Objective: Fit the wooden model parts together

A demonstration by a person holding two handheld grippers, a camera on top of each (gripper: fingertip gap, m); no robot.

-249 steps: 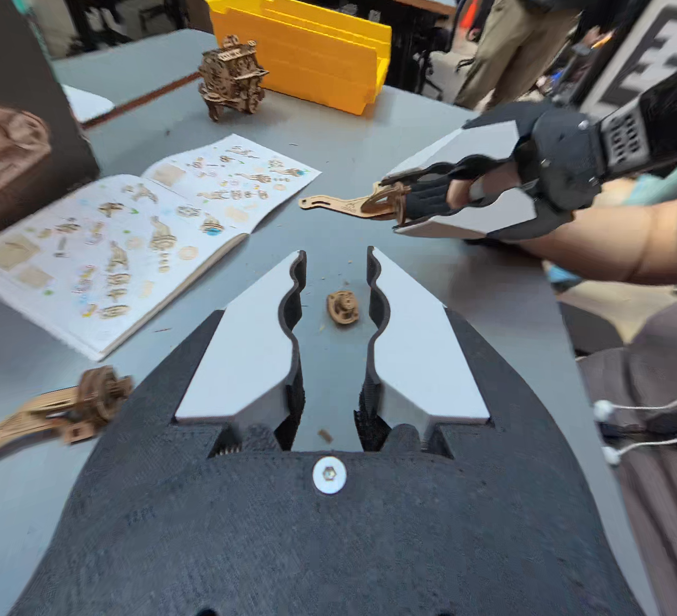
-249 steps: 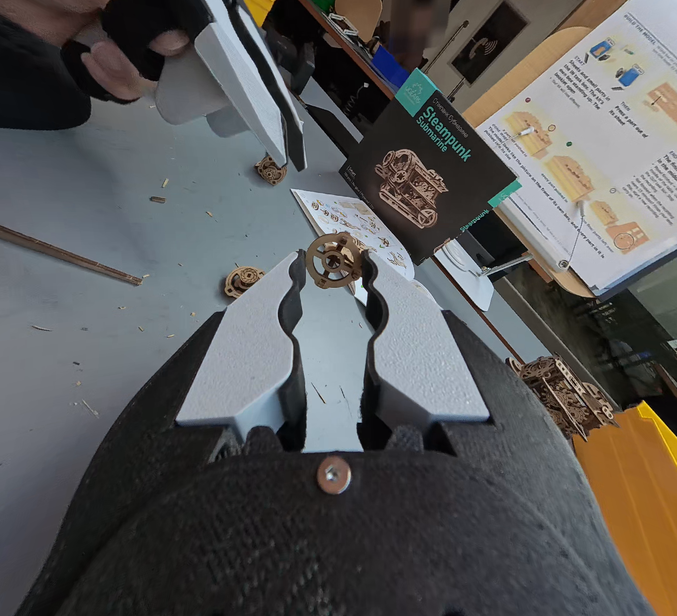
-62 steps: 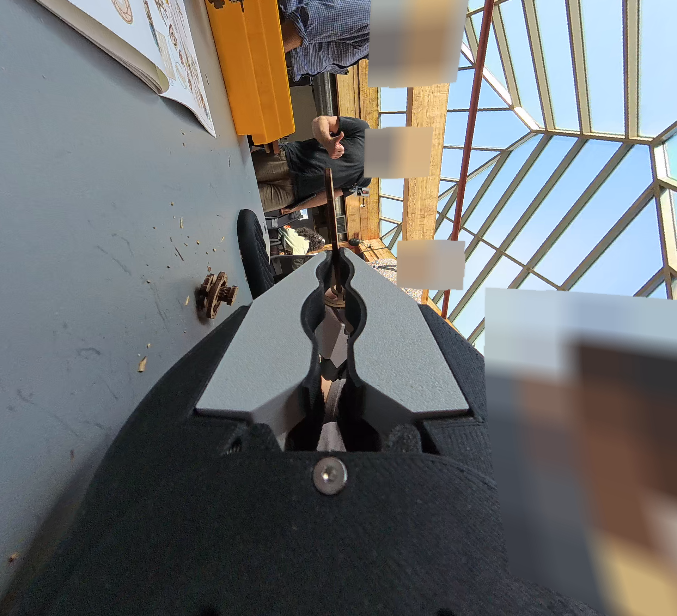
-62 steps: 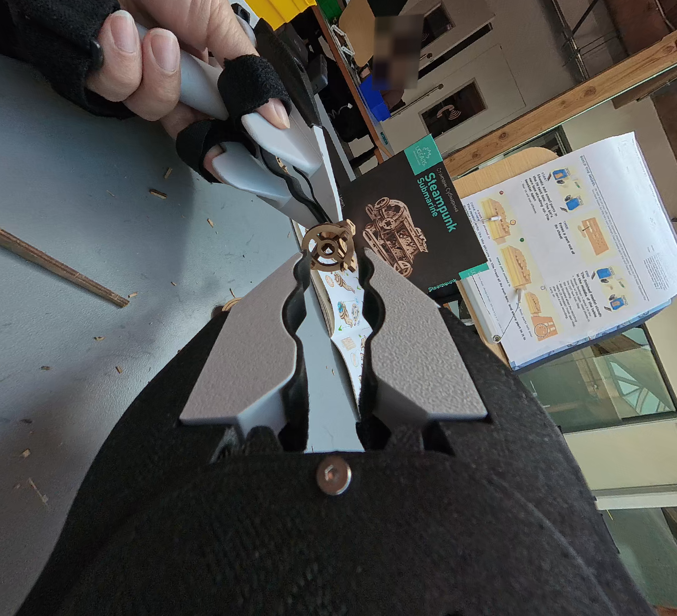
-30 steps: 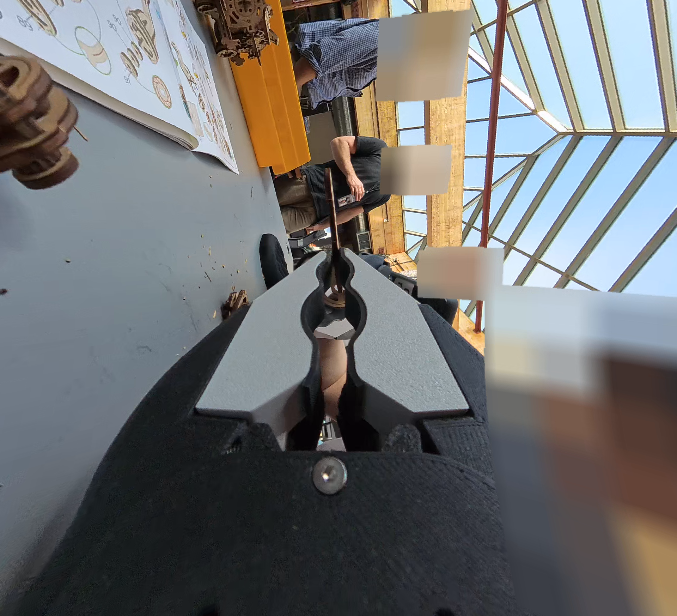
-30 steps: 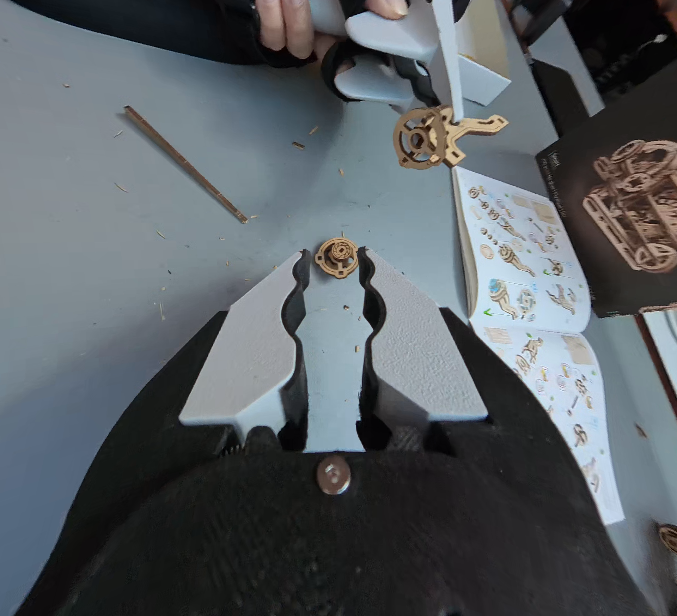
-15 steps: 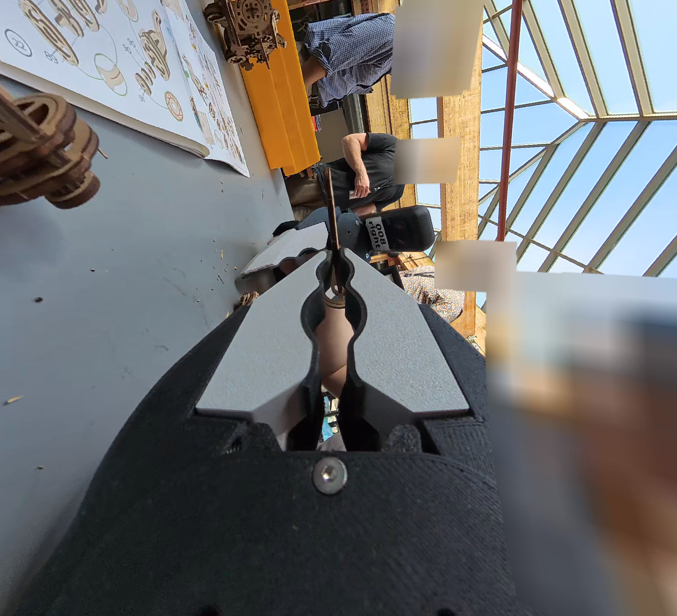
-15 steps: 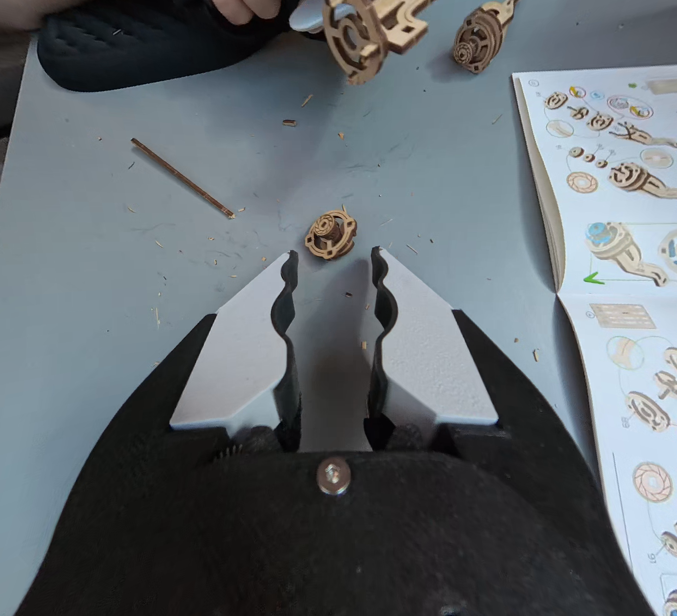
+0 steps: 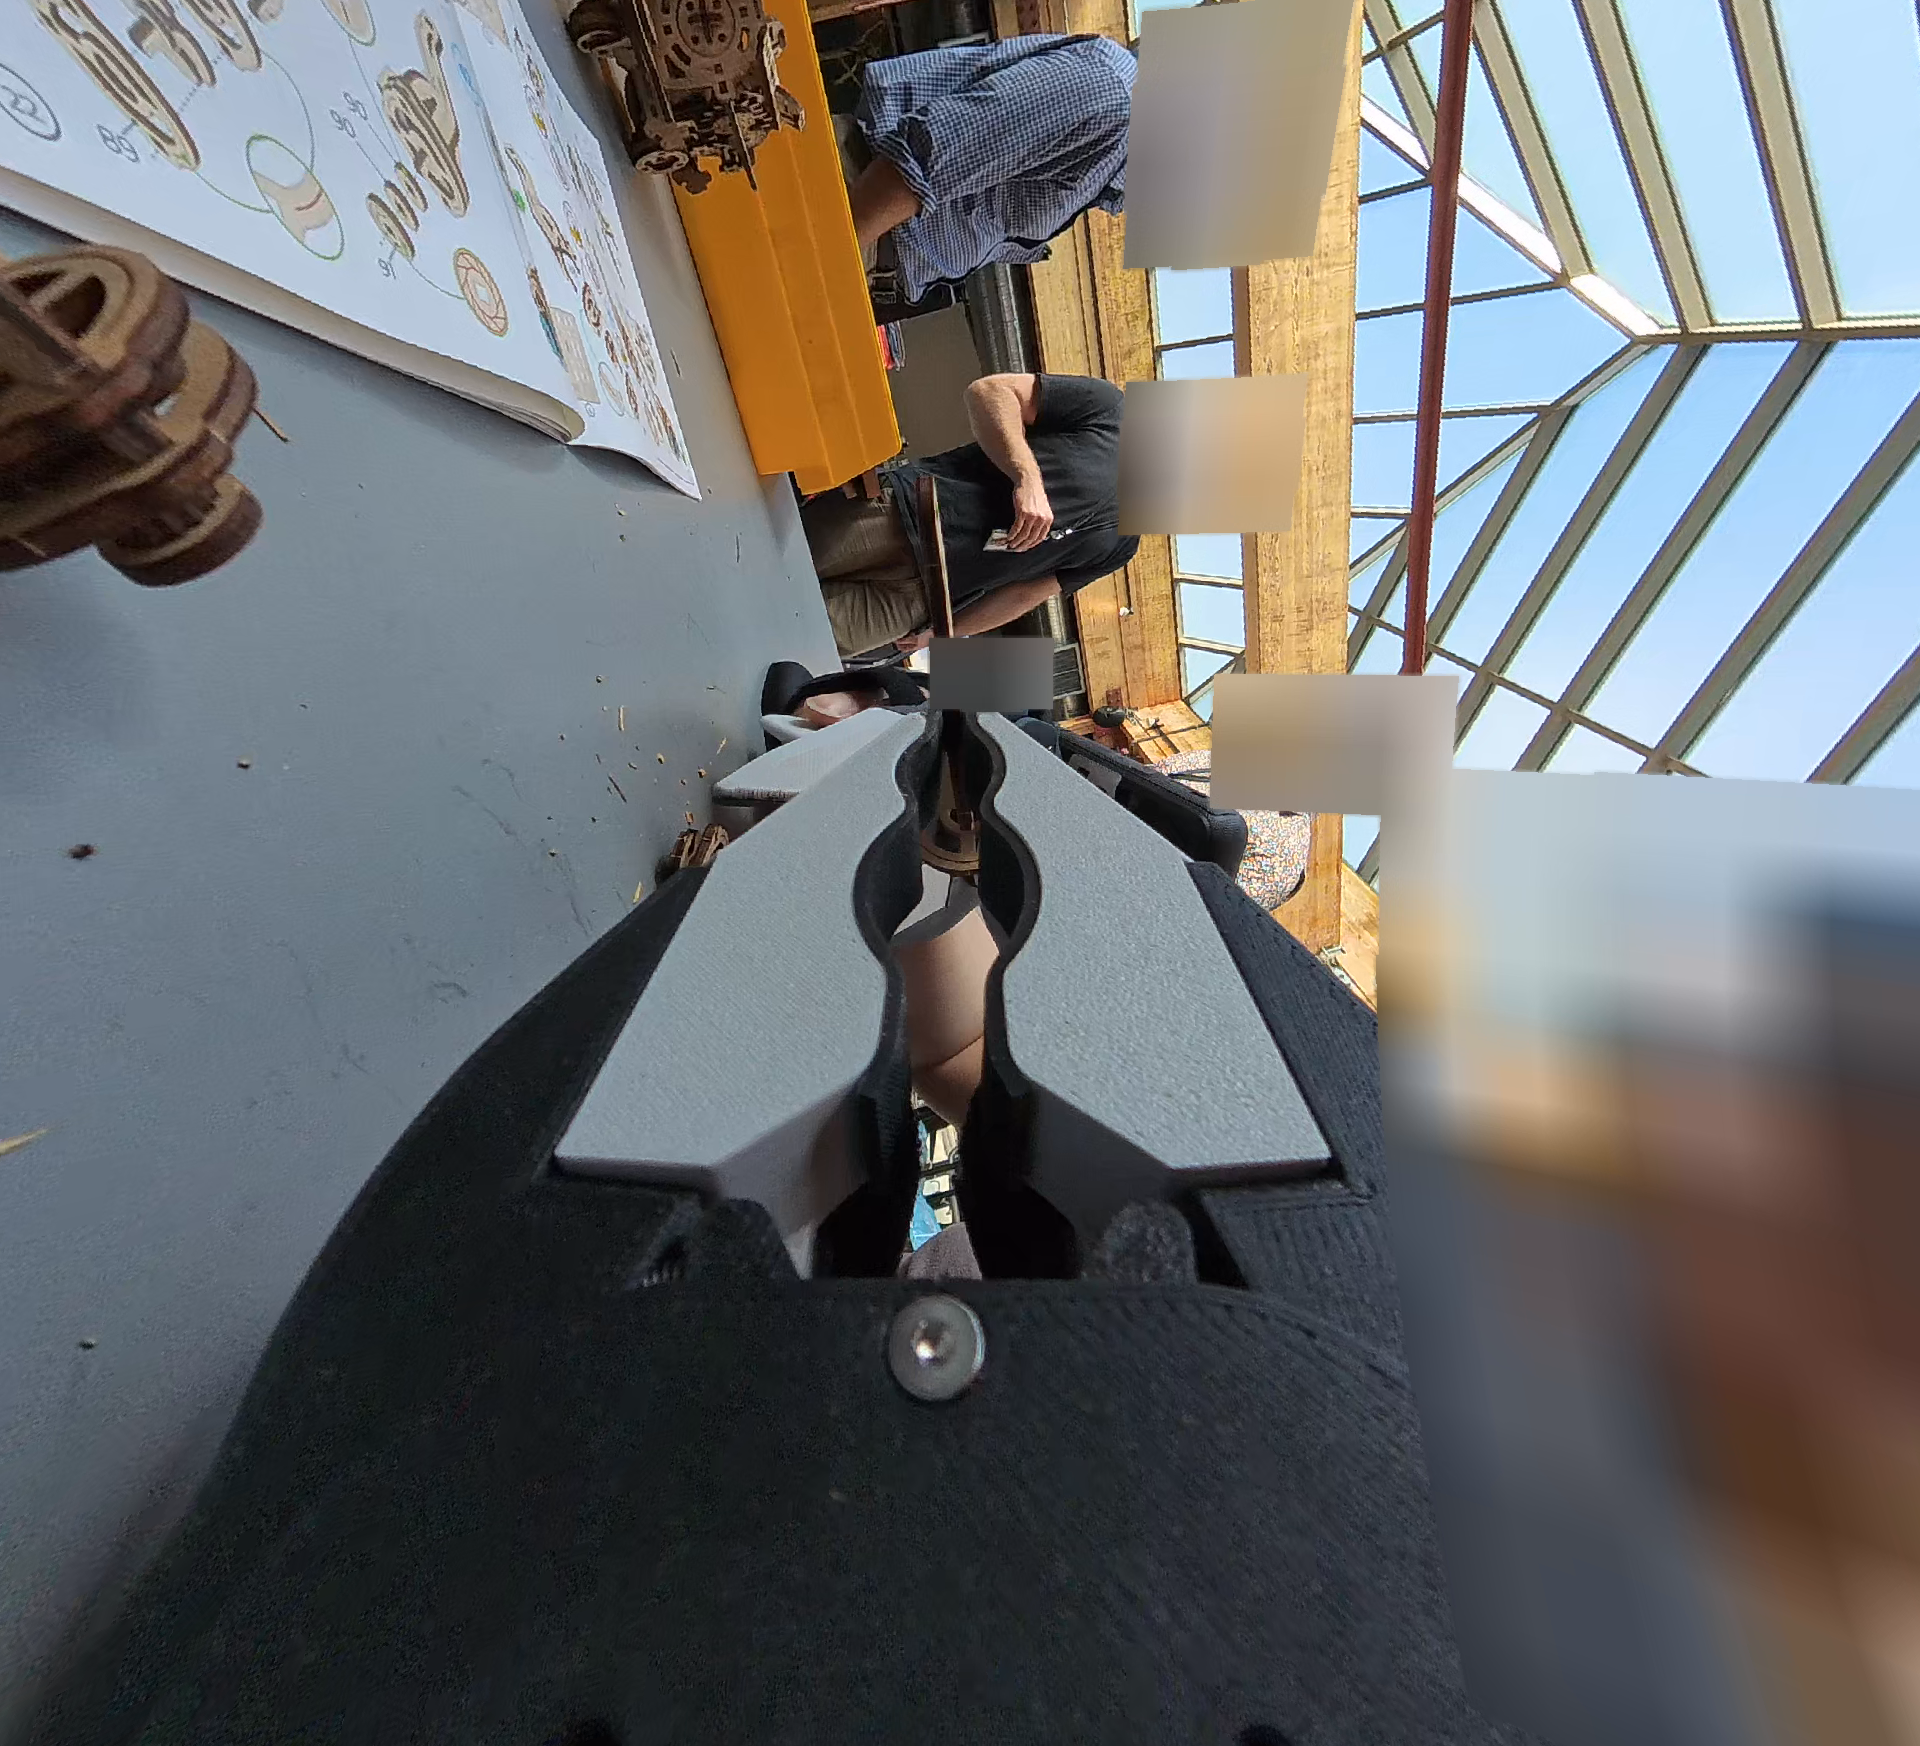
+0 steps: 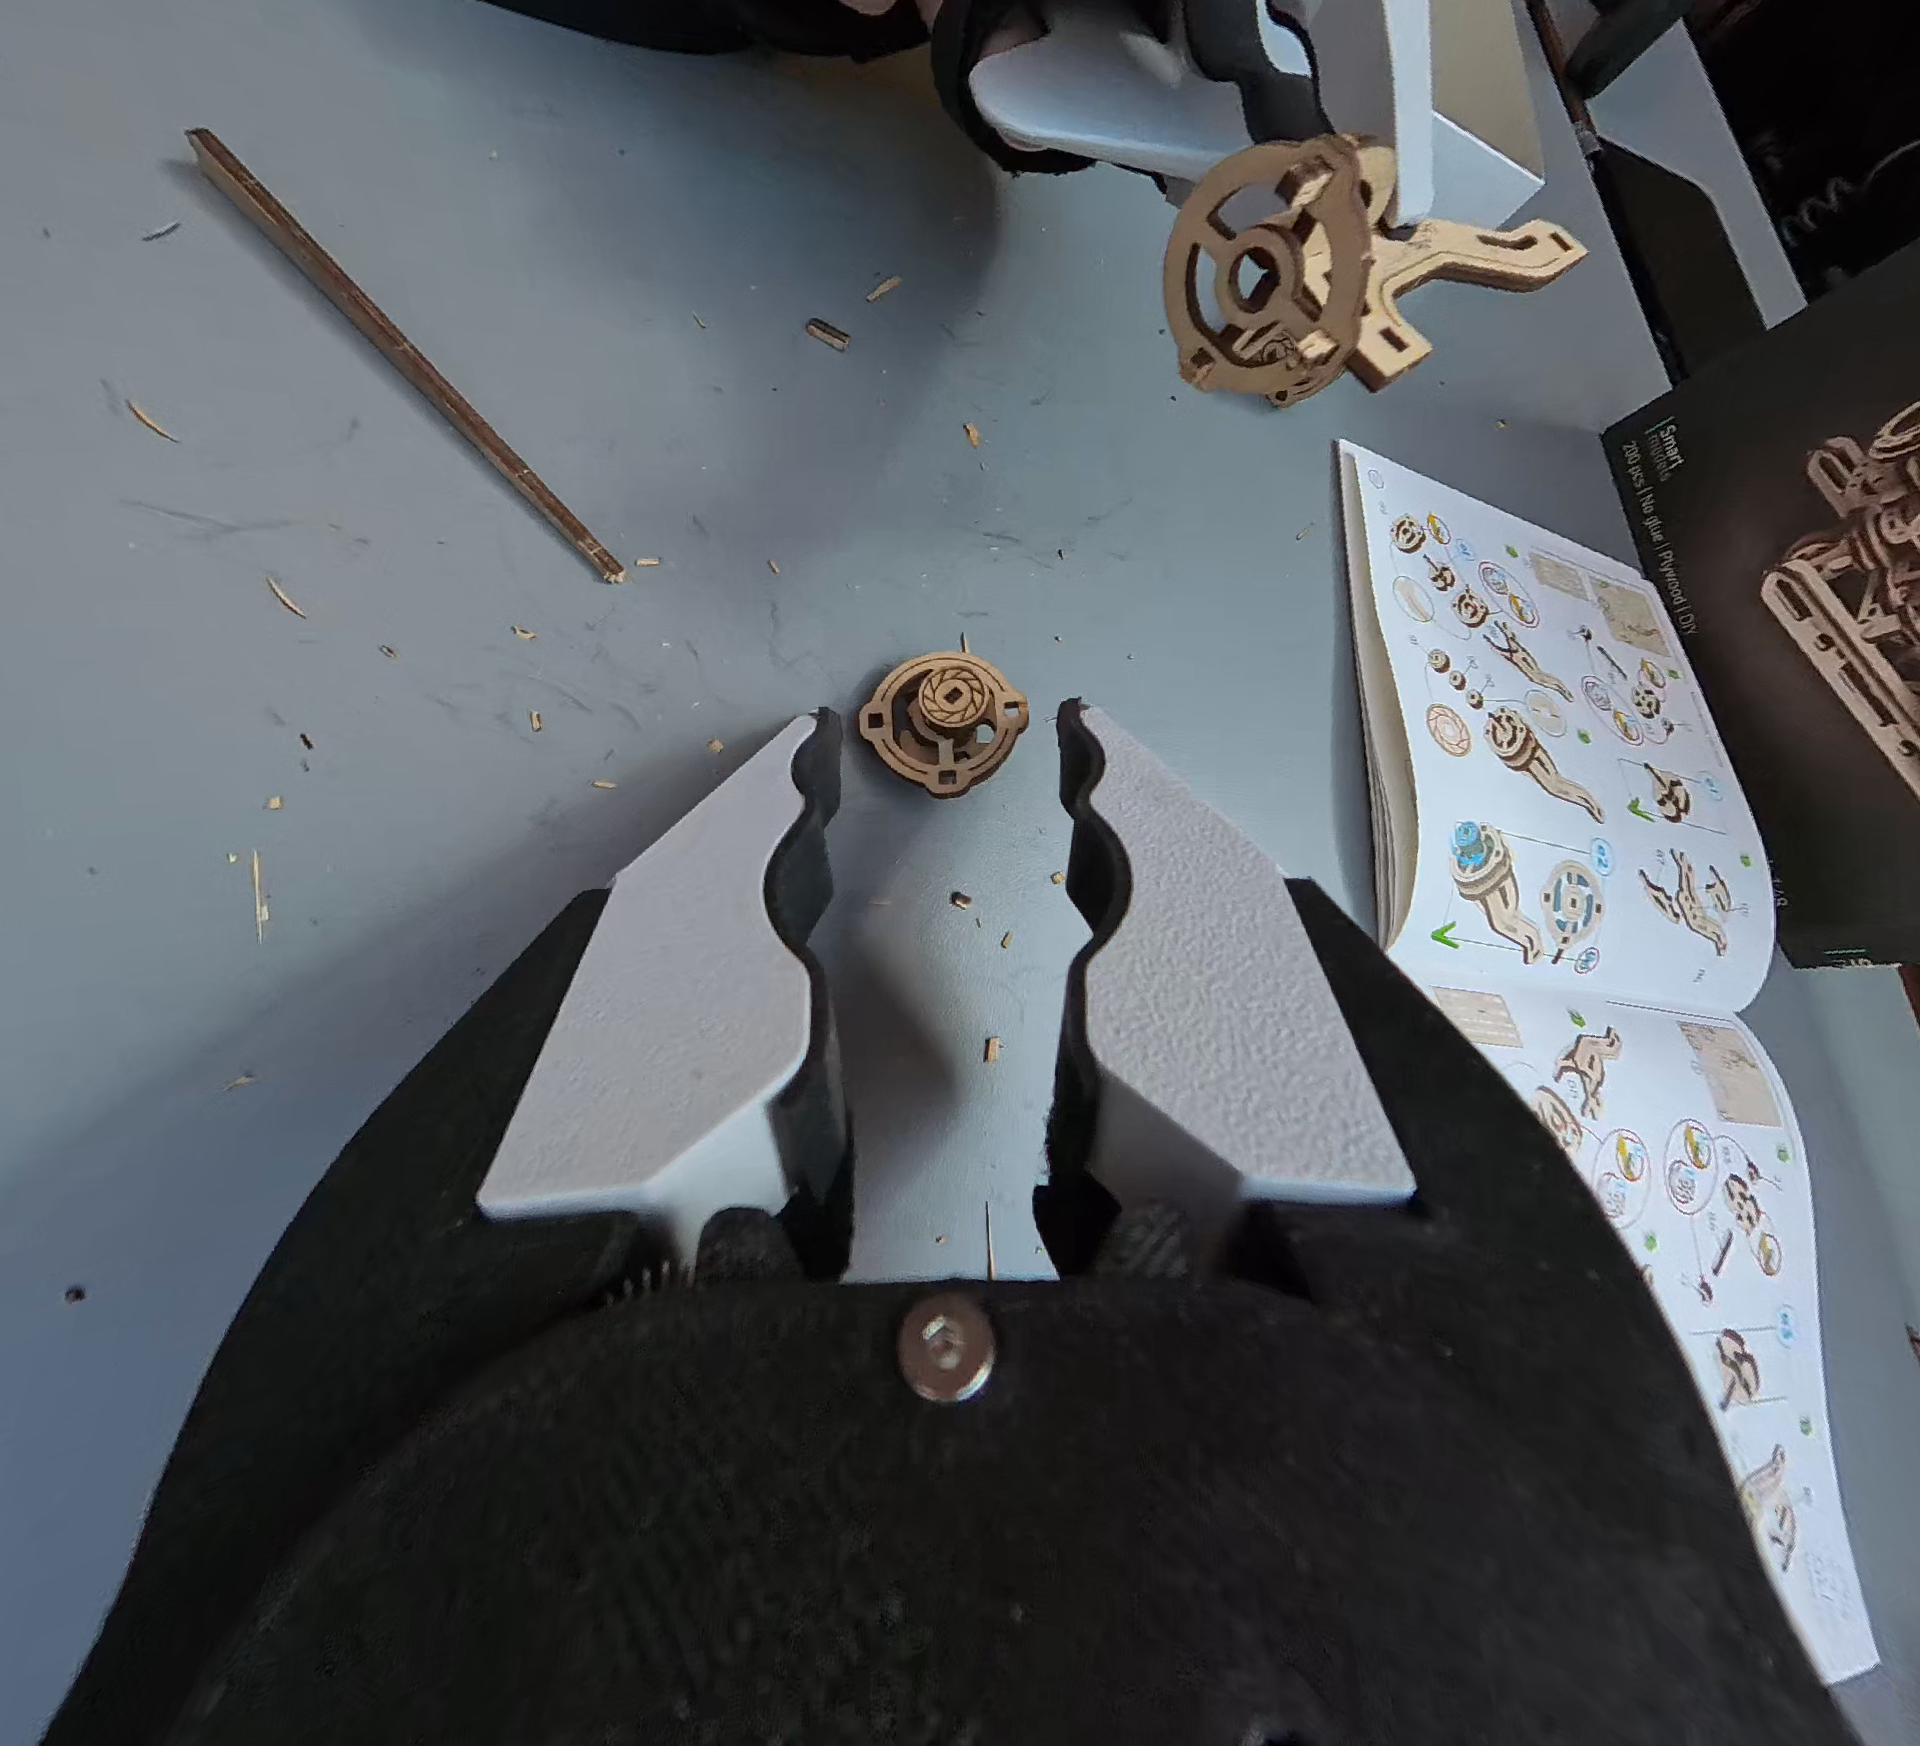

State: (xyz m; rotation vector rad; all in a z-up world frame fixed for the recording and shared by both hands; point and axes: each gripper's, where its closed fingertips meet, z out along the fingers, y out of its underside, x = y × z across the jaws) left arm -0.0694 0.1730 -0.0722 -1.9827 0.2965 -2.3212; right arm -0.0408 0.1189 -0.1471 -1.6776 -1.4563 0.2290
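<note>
right wrist view: right claw [image 10: 940, 725] spread around small wooden hub [image 10: 942, 722].

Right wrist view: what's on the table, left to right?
Thin brown wooden stick → small round wooden gear part between the open right gripper fingertips → open white instruction booklet → dark model box.

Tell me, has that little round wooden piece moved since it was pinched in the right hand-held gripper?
Yes. The little round wooden piece now lies on the grey table left of the booklet, just beyond the open right hand-held gripper.
</note>
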